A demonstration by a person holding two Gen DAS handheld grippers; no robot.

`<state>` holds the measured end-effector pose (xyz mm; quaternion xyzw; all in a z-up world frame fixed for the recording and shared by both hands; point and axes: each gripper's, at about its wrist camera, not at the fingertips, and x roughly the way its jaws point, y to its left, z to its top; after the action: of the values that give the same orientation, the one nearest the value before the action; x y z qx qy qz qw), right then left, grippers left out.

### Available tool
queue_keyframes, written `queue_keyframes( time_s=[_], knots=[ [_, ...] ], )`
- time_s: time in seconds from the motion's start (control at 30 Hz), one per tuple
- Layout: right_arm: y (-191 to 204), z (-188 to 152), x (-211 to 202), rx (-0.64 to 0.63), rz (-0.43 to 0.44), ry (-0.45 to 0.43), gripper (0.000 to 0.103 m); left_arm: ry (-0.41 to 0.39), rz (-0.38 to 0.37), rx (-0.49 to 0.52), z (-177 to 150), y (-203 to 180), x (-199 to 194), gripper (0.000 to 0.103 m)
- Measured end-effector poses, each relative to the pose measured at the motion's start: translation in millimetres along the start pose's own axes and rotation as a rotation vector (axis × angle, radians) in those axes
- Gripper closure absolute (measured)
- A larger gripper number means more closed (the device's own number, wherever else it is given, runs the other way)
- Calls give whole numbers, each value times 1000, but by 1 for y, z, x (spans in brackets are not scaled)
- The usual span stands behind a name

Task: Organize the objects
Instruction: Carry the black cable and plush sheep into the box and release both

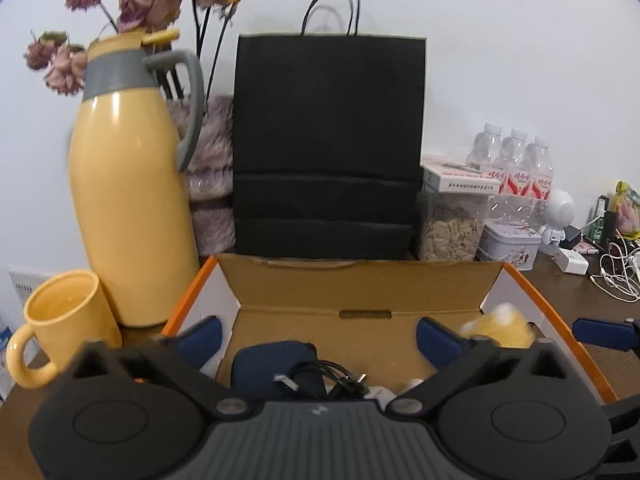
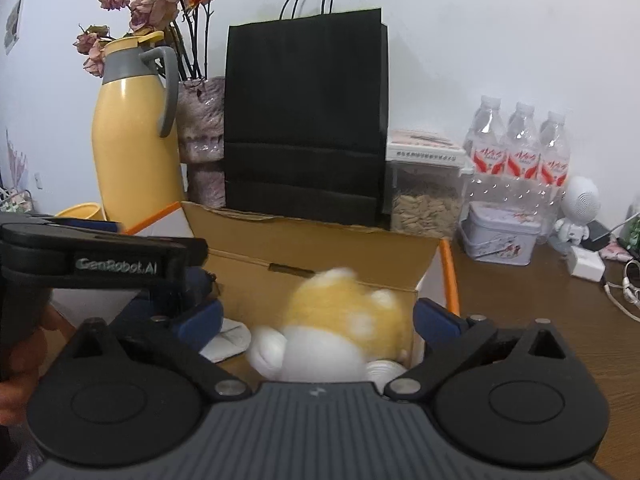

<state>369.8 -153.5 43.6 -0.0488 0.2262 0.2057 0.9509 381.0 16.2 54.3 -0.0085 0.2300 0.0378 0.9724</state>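
Your left claw (image 1: pixel 318 338) stands wide open over the near end of the box (image 1: pixel 360 284), gripping nothing; a dark pouch (image 1: pixel 272 364) and a tangle of black cable (image 1: pixel 320 376) lie in the box just below and between its blue pads (image 1: pixel 200 338). Your right claw (image 2: pixel 318 322) is spread just as wide, and the blurred yellow-and-white plush (image 2: pixel 340 328) sits between its pads (image 2: pixel 434 322) without either pressing on it, inside the box's right end. White socks (image 2: pixel 226 340) lie beside the plush, towards the left pad. Beyond both claws, a black bag (image 1: pixel 328 140) stands upright behind the box; left of it a yellow flask (image 1: pixel 124 184) and mug (image 1: pixel 68 320) rest on the surface (image 1: pixel 572 300).
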Motion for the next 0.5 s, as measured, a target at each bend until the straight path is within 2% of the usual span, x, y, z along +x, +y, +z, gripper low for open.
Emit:
queue_keyframes(
  time_s=[0.17,0.5],
  knots=[
    [-2,0,0,6,5,9,0,1,10,29,-1,-5,0,0],
    [-1,0,-2,1,0,11,0,-6,8,21,1,-5,-5,0]
  ],
)
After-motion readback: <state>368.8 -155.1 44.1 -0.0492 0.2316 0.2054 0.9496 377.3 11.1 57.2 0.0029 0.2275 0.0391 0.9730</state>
